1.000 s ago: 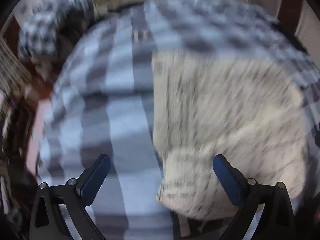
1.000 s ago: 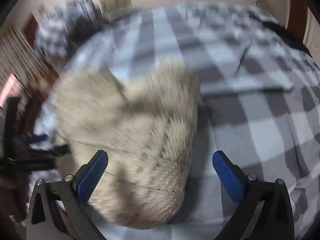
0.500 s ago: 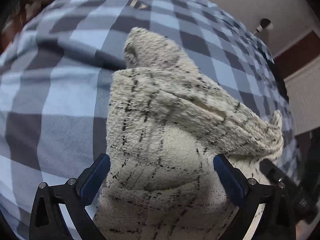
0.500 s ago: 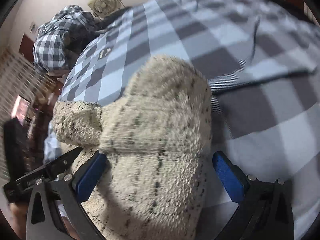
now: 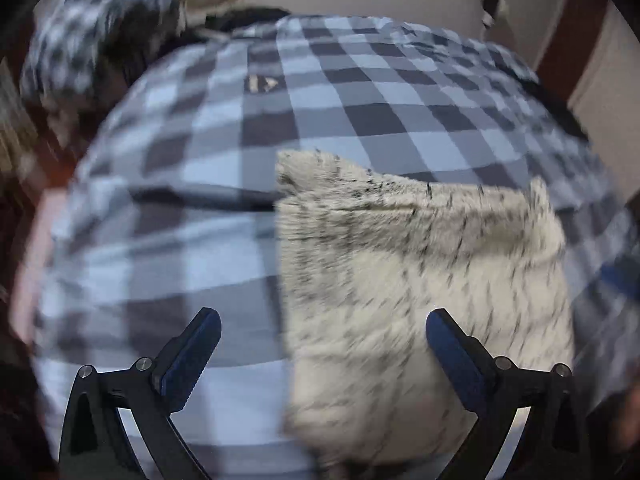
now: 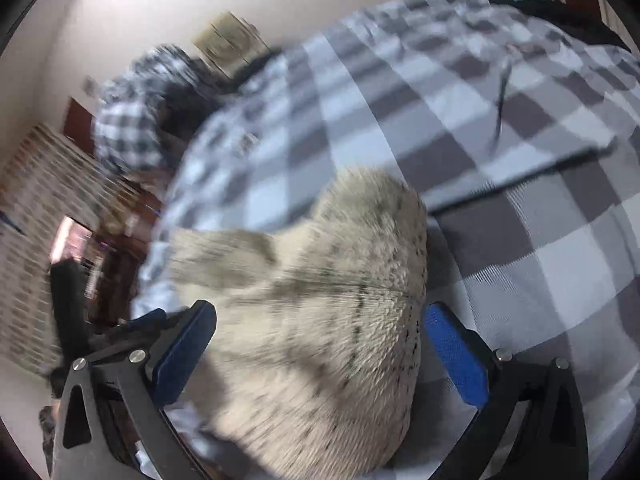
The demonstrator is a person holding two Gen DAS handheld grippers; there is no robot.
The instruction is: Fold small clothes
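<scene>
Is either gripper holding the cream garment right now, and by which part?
Neither. The left gripper and right gripper are both wide open; the cream garment lies loose on the checked bedcover.

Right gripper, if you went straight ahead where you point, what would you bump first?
Most likely the fuzzy cream garment. It fills the space between the open right gripper fingers, lying on the checkered bedcover. Motion blur makes depth uncertain.

Blurry shot: right claw [image 6: 316, 356] spread wide over a fuzzy cream garment [image 6: 320, 320] bunched up on the grey checked bedspread [image 6: 540, 240].
</scene>
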